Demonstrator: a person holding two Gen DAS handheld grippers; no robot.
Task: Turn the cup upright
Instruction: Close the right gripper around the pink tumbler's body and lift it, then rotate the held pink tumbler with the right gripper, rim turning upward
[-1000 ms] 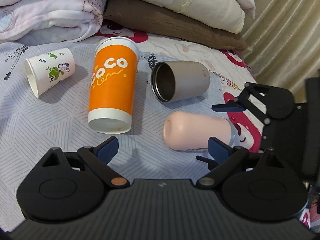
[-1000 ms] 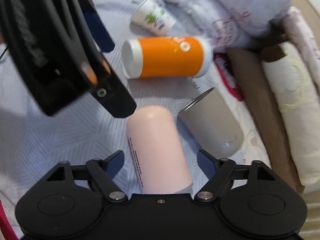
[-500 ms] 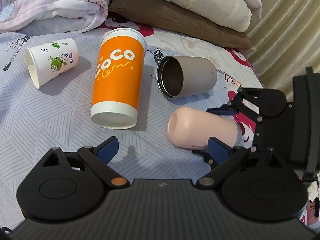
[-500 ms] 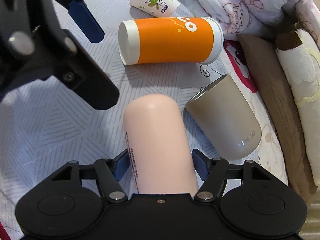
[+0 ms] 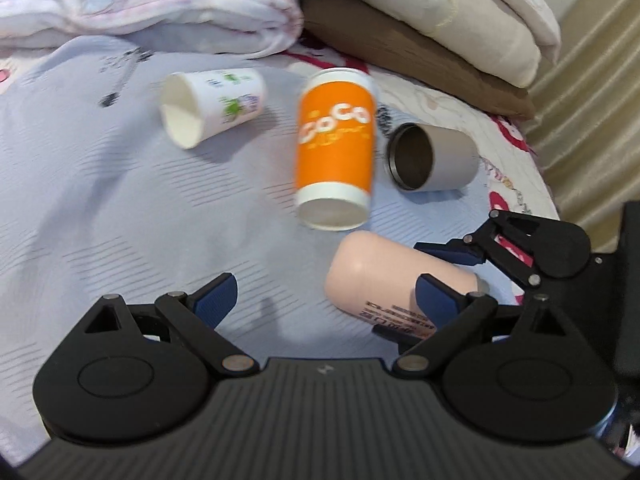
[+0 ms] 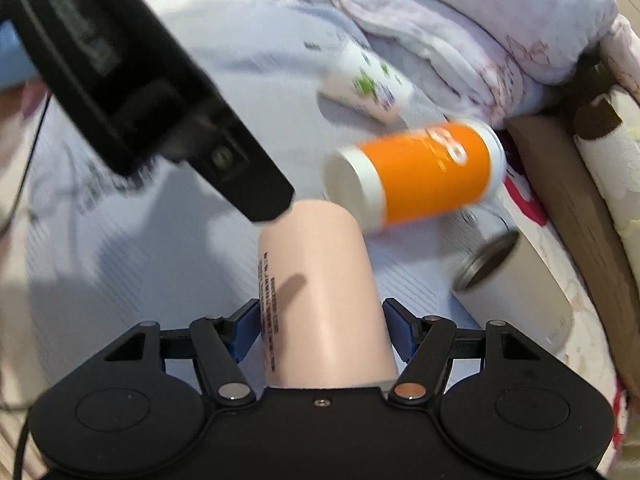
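A pale pink cup (image 6: 324,292) lies on its side between the fingers of my right gripper (image 6: 320,330), which is shut on it near its rim end. It also shows in the left wrist view (image 5: 384,280), tilted, with the right gripper (image 5: 460,268) around it. My left gripper (image 5: 324,300) is open and empty, just left of the pink cup. An orange cup (image 5: 334,152), a white paper cup (image 5: 208,106) and a grey metal cup (image 5: 432,160) lie on their sides on the bedsheet (image 5: 100,200).
Folded blankets (image 5: 152,0) and pillows (image 5: 440,28) are piled at the back of the bed. A curtain (image 5: 600,100) hangs at the right. The bed's edge runs along the right side.
My right gripper has closed on the pink cup and begun to lift and tilt it. Both cameras have moved back and up; the views are blurred.
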